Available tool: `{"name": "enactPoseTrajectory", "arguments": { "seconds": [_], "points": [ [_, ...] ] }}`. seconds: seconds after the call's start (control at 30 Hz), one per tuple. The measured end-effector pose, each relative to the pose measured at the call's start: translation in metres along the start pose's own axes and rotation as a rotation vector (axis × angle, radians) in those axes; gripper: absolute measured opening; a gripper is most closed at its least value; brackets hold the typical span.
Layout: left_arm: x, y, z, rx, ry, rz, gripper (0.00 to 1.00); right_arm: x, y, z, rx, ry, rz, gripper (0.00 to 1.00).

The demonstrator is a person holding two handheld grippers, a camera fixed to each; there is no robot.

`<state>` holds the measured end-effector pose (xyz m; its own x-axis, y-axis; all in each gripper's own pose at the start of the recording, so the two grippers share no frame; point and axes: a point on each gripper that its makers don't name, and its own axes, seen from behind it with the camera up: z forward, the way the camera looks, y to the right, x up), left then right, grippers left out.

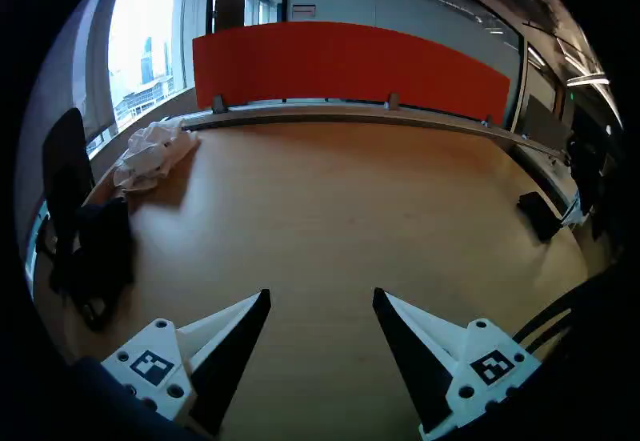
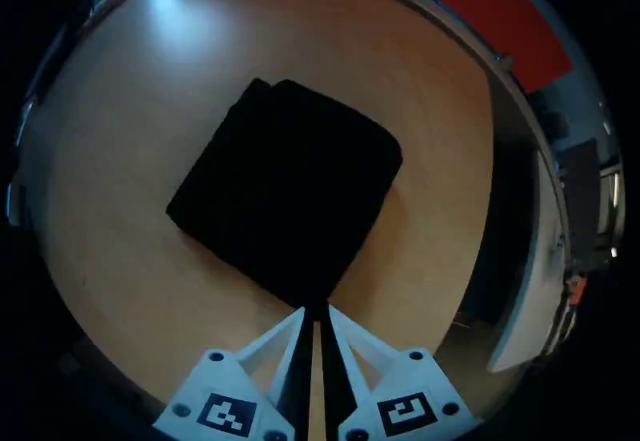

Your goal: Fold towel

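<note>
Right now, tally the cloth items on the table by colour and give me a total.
Black: 1, the folded towel, its near corner at the tips of the right gripper.
White: 1, a crumpled cloth at a far corner of the table.
Total: 2
</note>
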<state>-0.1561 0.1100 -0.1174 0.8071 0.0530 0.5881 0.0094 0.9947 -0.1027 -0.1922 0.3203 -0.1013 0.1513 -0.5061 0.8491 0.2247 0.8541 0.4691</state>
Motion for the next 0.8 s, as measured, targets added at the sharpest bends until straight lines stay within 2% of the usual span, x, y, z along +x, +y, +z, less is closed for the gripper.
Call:
{"name": "enactPoseTrajectory", "arguments": {
  "seconds": [0.8],
  "points": [
    [0.0003,0.0005,0.0021,0.000,-0.002,0.000,0.95,-0.0063,0.0029,-0.0004,-0.015,-0.019,0.014,0.06]
  ]
}}
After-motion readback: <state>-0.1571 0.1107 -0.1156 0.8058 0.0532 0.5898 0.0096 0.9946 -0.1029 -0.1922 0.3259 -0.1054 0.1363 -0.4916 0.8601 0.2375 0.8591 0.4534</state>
